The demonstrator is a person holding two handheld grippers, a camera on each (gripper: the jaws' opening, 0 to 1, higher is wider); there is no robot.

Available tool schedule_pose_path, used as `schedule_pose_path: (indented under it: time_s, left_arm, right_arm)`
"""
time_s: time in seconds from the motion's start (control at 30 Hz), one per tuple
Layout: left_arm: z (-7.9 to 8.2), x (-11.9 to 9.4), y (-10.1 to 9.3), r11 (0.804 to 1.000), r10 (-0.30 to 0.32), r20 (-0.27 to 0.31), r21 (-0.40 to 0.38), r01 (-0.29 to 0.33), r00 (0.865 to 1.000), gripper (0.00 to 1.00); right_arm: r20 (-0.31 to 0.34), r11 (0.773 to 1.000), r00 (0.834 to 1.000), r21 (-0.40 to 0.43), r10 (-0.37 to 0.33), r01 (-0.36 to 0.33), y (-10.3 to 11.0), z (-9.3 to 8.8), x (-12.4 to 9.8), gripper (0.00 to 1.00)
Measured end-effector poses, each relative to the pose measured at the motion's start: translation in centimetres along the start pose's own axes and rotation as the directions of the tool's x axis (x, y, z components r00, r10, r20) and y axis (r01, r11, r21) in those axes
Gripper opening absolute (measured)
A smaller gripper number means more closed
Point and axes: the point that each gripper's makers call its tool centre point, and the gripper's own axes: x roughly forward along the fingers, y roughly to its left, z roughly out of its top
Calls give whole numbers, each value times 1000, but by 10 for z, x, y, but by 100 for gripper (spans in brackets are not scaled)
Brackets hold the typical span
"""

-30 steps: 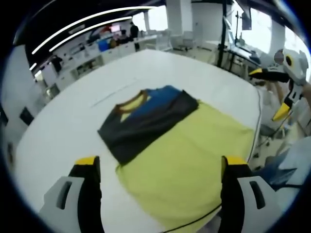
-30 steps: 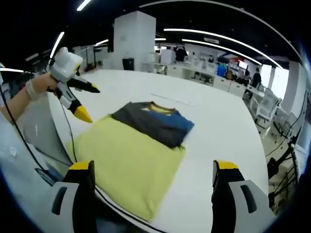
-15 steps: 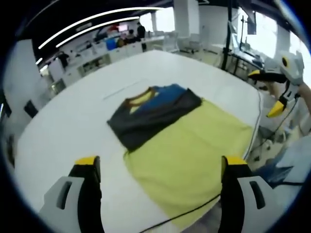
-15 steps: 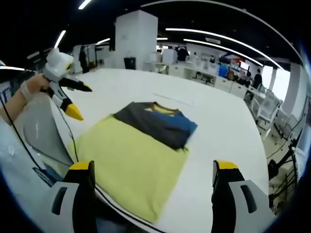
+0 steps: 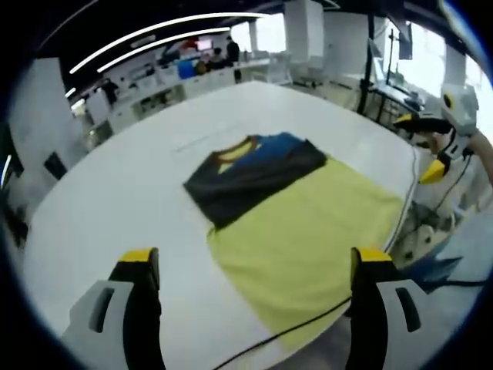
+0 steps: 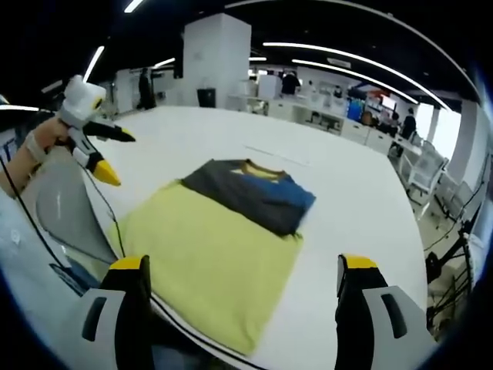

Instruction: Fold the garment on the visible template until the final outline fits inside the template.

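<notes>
Both grippers were held apart above the white table, jaws spread and empty.

Left gripper (image 5: 250, 266) was seen with its yellow-tipped jaws wide apart at 6 o'clock of the left gripper view, and the right gripper (image 6: 241, 274) was seen likewise spread at 6 o'clock of its own view. The folded garment (image 5: 254, 171), dark grey with a blue part and a yellow collar, was laid on the white table (image 5: 115, 200) just above the centre, resting over the 12 o'clock end of the yellow template (image 5: 308, 239); much of the template was left uncovered toward 5 o'clock. In the right gripper view the garment (image 6: 250, 193) was found near the centre, on the template (image 6: 204, 258). The left gripper (image 6: 96, 158) was seen there at 10 o'clock, held in a hand (image 6: 31, 146); the right gripper (image 5: 443, 139) was seen at 3 o'clock of the left gripper view.
</notes>
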Motion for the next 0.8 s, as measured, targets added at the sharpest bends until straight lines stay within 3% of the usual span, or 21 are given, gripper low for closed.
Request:
schedule_pose_path:
  time_s: [0.8]
  left_arm:
    - [-29,-6,2,998,1,-42,-56,-3,999,100]
  right_arm:
    - [-12,997,999,53,-51,52,-11,-15,-3,100]
